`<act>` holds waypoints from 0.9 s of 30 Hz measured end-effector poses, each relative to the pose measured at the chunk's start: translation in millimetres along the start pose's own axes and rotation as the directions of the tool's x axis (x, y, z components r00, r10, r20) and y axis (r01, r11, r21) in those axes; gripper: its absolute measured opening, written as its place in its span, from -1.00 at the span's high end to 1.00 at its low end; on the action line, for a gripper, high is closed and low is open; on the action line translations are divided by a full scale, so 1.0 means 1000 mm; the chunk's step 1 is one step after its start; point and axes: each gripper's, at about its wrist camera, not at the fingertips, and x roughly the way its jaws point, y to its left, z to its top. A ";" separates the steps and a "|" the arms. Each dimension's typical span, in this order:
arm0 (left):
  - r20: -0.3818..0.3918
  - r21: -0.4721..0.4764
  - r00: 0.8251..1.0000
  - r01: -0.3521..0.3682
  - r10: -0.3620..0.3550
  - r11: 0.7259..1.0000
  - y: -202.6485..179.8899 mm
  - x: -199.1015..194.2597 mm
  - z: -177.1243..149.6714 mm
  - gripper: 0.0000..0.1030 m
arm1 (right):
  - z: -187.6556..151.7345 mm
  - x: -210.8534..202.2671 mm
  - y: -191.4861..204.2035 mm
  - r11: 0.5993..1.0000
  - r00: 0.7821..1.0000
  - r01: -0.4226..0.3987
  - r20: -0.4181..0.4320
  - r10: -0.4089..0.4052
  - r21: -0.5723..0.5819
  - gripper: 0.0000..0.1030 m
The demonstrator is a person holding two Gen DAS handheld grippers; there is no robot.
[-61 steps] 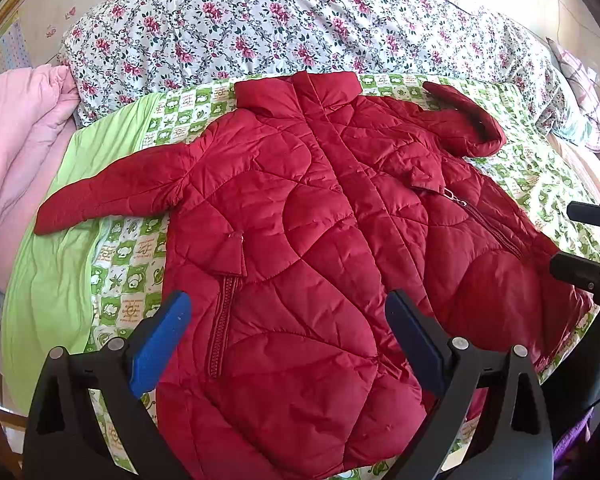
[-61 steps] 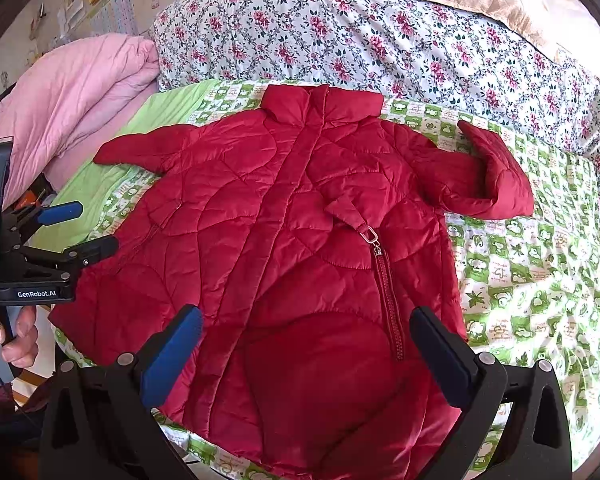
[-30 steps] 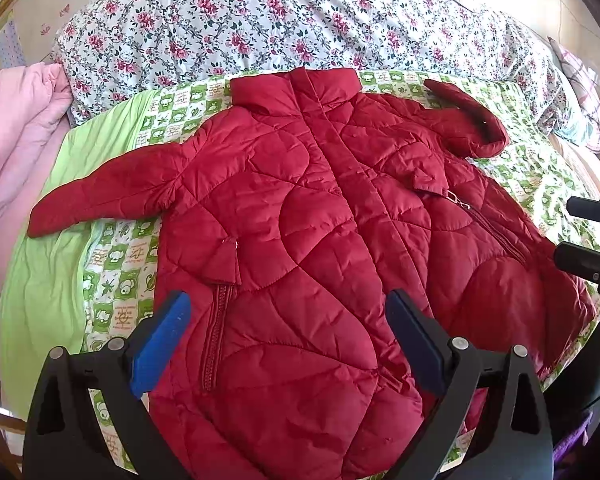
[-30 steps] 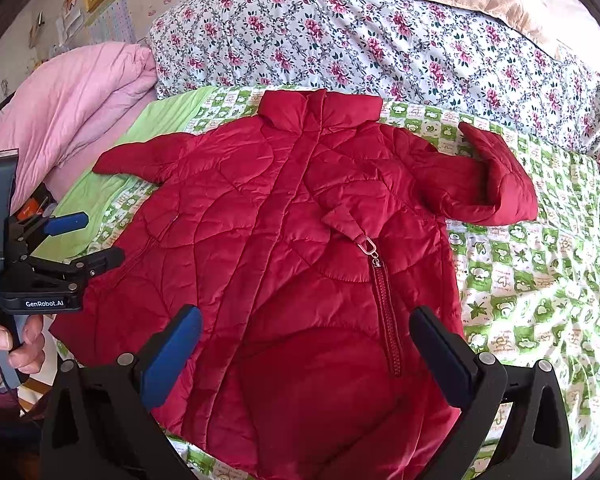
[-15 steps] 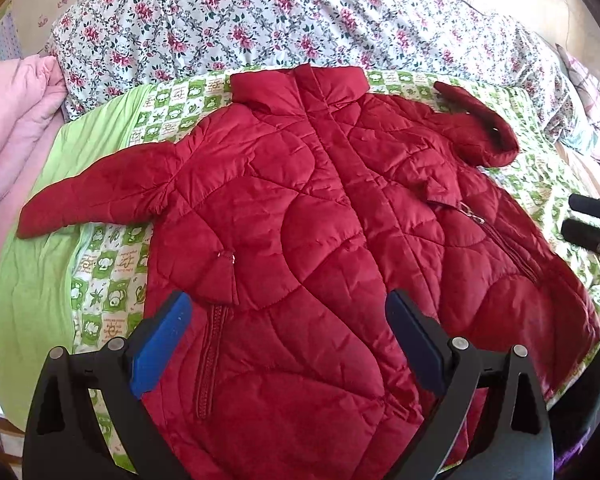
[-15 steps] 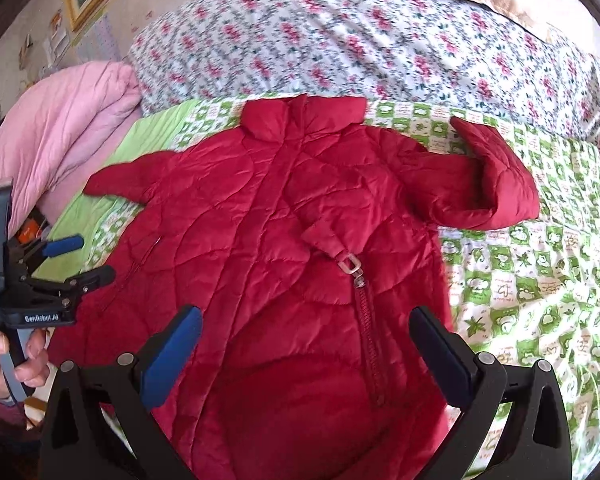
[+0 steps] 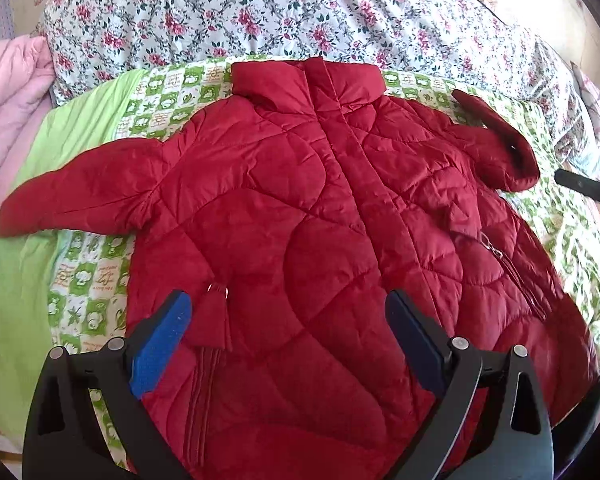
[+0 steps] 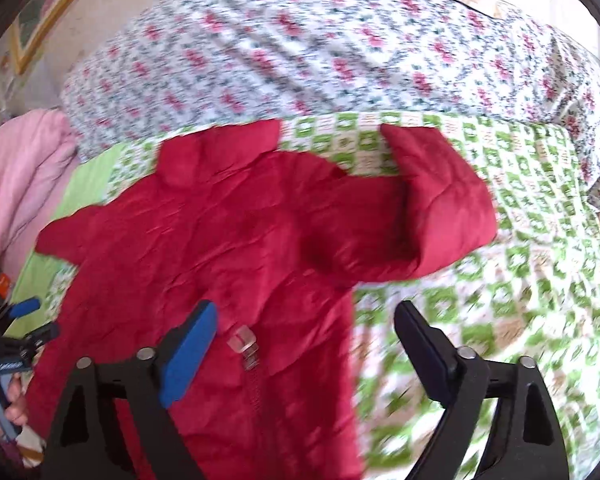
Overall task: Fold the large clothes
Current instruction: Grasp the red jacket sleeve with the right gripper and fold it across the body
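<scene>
Red quilted puffer jacket (image 7: 300, 248): one item, lay spread flat and front up on the green-and-white checked bedsheet (image 7: 168, 100). Collar pointed toward the floral quilt at the sheet's far edge. One sleeve stretched straight out over the sheet; the other bent back on itself. Centre closed; two zipped pockets with metal pulls.

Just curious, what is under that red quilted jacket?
Under the red quilted jacket lies a green-and-white checked sheet, visible around its edges. What the sheet looks like beneath the jacket is covered.
</scene>
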 end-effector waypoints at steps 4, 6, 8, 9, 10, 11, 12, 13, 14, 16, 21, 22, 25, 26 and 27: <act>-0.012 -0.005 1.000 -0.015 0.015 1.000 0.002 0.013 0.010 -0.90 | 0.027 0.029 -0.030 0.998 0.999 0.043 0.001 -0.043 0.056 -0.41; -0.021 -0.003 1.000 -0.020 0.020 1.000 0.003 0.019 0.014 -0.90 | 0.043 0.044 -0.044 0.995 0.997 0.072 -0.002 -0.072 0.075 -0.38; -0.025 -0.009 1.000 -0.010 0.010 1.000 0.003 0.026 0.017 -0.90 | 0.061 0.058 -0.056 0.992 0.995 0.099 0.006 -0.100 0.084 -0.33; -0.026 -0.011 1.000 -0.005 0.005 1.000 0.003 0.028 0.019 -0.90 | 0.068 0.064 -0.060 0.991 0.994 0.108 0.005 -0.109 0.084 -0.32; -0.031 -0.011 1.000 -0.003 0.003 1.000 0.002 0.033 0.020 -0.90 | 0.078 0.075 -0.066 0.989 0.993 0.116 -0.004 -0.116 0.090 -0.32; -0.035 -0.008 0.999 -0.003 0.003 1.000 0.002 0.036 0.021 -0.90 | 0.084 0.081 -0.068 0.989 0.993 0.122 -0.010 -0.122 0.087 -0.32; -0.040 -0.004 0.999 -0.002 0.002 1.000 0.001 0.039 0.022 -0.90 | 0.089 0.089 -0.070 0.988 0.991 0.133 -0.019 -0.132 0.079 -0.32; -0.044 -0.002 0.999 0.000 0.000 1.000 0.001 0.043 0.023 -0.90 | 0.097 0.101 -0.072 0.987 0.989 0.147 -0.033 -0.145 0.067 -0.32; -0.046 -0.001 0.999 0.002 -0.002 1.000 0.001 0.046 0.024 -0.90 | 0.101 0.112 -0.074 0.987 0.987 0.153 -0.048 -0.150 0.054 -0.29; -0.054 0.000 0.999 0.005 -0.005 1.000 0.001 0.052 0.026 -0.90 | 0.107 0.129 -0.077 0.985 0.983 0.170 -0.074 -0.167 0.038 -0.28; -0.056 0.000 0.998 0.015 -0.015 1.000 0.002 0.062 0.032 -0.90 | 0.117 0.165 -0.092 0.969 0.961 0.247 -0.134 -0.243 0.013 0.09; -0.053 0.001 0.998 0.016 -0.016 1.000 0.003 0.063 0.032 -0.90 | 0.118 0.167 -0.095 0.971 0.963 0.240 -0.135 -0.235 0.018 0.40; -0.045 -0.002 0.999 0.017 -0.017 1.000 0.004 0.065 0.034 -0.90 | 0.119 0.160 -0.092 0.971 0.966 0.239 -0.105 -0.236 0.026 0.72; -0.045 -0.004 0.999 0.021 -0.021 1.000 0.005 0.066 0.034 -0.90 | 0.119 0.155 -0.089 0.973 0.970 0.229 -0.084 -0.226 0.026 0.75; -0.045 -0.008 0.999 0.024 -0.024 1.000 0.006 0.066 0.034 -0.90 | 0.119 0.151 -0.086 0.977 0.975 0.211 -0.072 -0.209 0.028 0.76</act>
